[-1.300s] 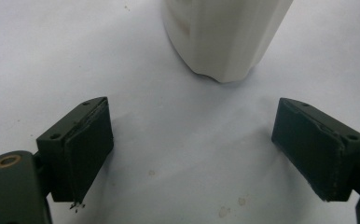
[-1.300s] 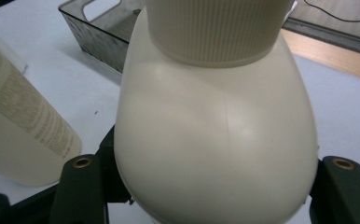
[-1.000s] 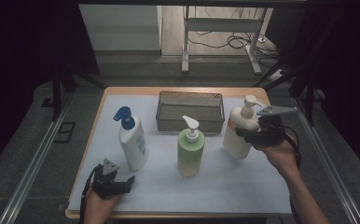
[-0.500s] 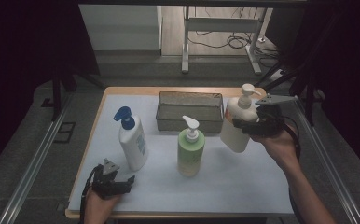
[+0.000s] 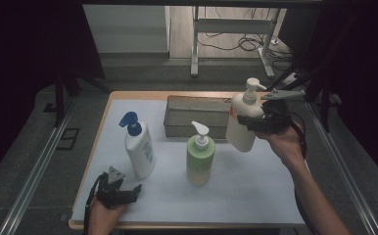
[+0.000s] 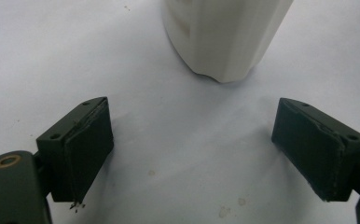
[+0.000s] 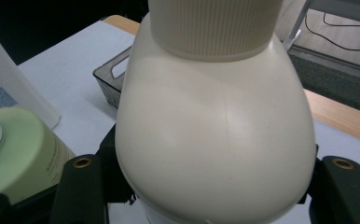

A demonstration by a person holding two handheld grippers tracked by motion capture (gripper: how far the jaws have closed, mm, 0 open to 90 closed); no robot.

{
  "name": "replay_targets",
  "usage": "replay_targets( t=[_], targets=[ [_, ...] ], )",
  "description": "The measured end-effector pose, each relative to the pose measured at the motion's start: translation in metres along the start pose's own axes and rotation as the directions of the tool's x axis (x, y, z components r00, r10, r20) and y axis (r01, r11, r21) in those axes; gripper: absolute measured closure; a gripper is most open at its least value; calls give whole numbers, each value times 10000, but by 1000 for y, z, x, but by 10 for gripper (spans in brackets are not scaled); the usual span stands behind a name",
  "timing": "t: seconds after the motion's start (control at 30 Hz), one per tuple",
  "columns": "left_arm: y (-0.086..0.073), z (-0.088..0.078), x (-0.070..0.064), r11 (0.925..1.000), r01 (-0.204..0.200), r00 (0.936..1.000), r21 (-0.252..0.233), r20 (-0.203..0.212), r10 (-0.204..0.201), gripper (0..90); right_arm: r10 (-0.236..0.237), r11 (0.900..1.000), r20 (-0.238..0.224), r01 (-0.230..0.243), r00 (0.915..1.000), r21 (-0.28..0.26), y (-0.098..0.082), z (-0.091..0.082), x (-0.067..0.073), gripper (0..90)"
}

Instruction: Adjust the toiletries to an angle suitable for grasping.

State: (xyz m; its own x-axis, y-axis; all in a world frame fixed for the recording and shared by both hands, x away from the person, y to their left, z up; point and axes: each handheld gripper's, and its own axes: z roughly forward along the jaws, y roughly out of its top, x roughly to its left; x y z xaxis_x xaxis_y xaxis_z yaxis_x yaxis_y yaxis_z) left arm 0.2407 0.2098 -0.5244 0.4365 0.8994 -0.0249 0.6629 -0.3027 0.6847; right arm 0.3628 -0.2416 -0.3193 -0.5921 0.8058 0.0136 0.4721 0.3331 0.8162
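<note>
Fingers [image 7: 82, 186] of the right gripper [image 5: 258, 120] are clamped on a cream pump bottle [image 5: 243, 122], pressing its two sides just below the shoulder, about half spread to take its width. That bottle hangs clear of the surface [image 5: 255, 196], tilted so its base swings toward the middle and its pump head leans toward the far right corner. It sits in the air at the right end of a dark mesh basket [image 5: 192, 117], which lies along the far edge of the white sheet. In the right gripper view the bottle's rounded shoulder and ribbed collar loom close between the black fingers, with the basket's corner behind it and a green bottle's shoulder at the lower left. The right hand [image 5: 282, 142] comes in from the lower right, forearm bare. Toward the middle of the surface stands a pale green pump bottle [image 5: 200, 159], upright, in front of the basket. To its left stands a white bottle with a blue pump [image 5: 138, 147], also upright, well apart from the green one. The left gripper [image 5: 126, 192] rests low at the near left edge, held in the left hand [image 5: 104, 210], just in front of the blue-pump bottle. In the left gripper view its fingers [image 6: 87, 149] stand wide apart with nothing between them, only bare white sheet, and the base of the white bottle stands just beyond their tips.
</note>
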Motion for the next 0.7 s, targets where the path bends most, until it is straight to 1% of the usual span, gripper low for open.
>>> replay_targets(
  t=[0.37,0.7],
  targets=[
    [0,0,0,10000,25,10000,-21,11,-25,121,222,9997,107,-221,9997,-144,17,15,1,369],
    [0,0,0,10000,23,10000,-25,10,-23,121,280,9995,210,-276,9994,-181,27,35,4,371]
  ],
)
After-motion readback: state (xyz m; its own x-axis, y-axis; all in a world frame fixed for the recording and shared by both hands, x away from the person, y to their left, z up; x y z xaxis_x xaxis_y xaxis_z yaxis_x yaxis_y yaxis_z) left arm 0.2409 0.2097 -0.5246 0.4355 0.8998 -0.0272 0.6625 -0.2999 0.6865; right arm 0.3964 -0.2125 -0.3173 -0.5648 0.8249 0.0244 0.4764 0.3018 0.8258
